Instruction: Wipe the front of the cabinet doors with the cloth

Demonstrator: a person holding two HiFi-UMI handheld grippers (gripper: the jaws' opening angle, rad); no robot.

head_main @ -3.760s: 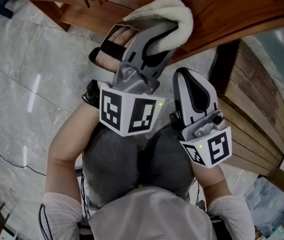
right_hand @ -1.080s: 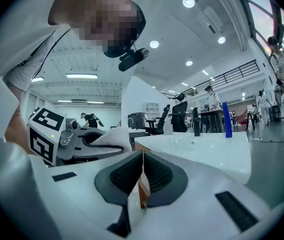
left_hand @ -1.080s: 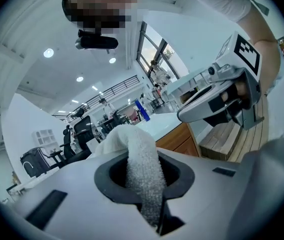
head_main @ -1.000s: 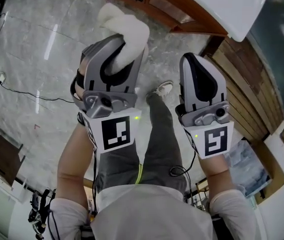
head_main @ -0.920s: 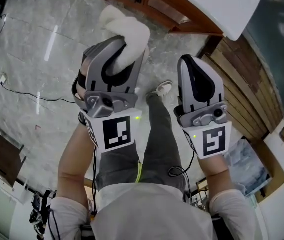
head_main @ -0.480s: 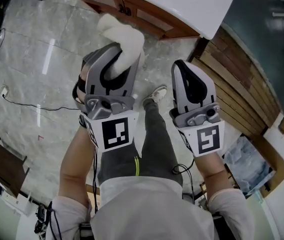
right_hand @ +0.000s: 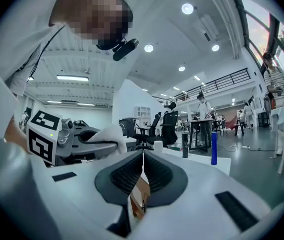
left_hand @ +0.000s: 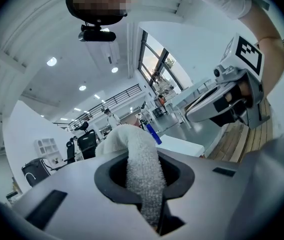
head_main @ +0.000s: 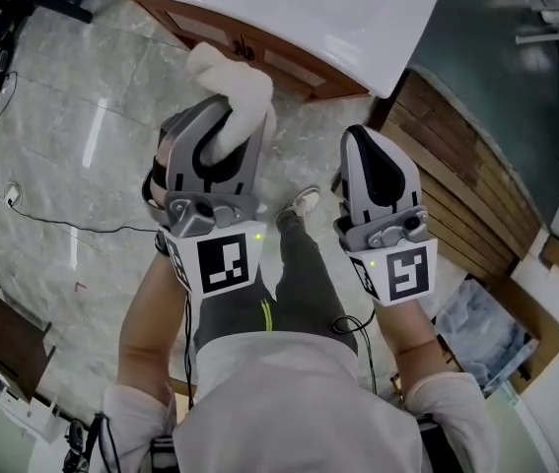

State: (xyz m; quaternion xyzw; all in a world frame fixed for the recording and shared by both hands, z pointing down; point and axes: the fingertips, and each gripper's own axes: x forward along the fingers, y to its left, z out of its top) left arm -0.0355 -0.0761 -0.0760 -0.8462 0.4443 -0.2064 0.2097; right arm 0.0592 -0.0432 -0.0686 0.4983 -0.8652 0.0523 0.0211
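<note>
Left gripper (head_main: pixel 222 114) clamps the cloth (head_main: pixel 228 75), now lifted clear of the cabinet doors (head_main: pixel 299 71); right gripper (head_main: pixel 364 144) is closed, empty. Wiping contact is broken, likely finished.

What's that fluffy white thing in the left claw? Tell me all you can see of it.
It is a white cloth, fluffy like terry towelling, bunched into a thick roll. The left gripper is shut on its lower part, and the free end bulges out past the jaws and curls over. As far as the pictures show, only the jaws touch it. In the head view it sits just in front of the wooden cabinet, apparently off it.
</note>
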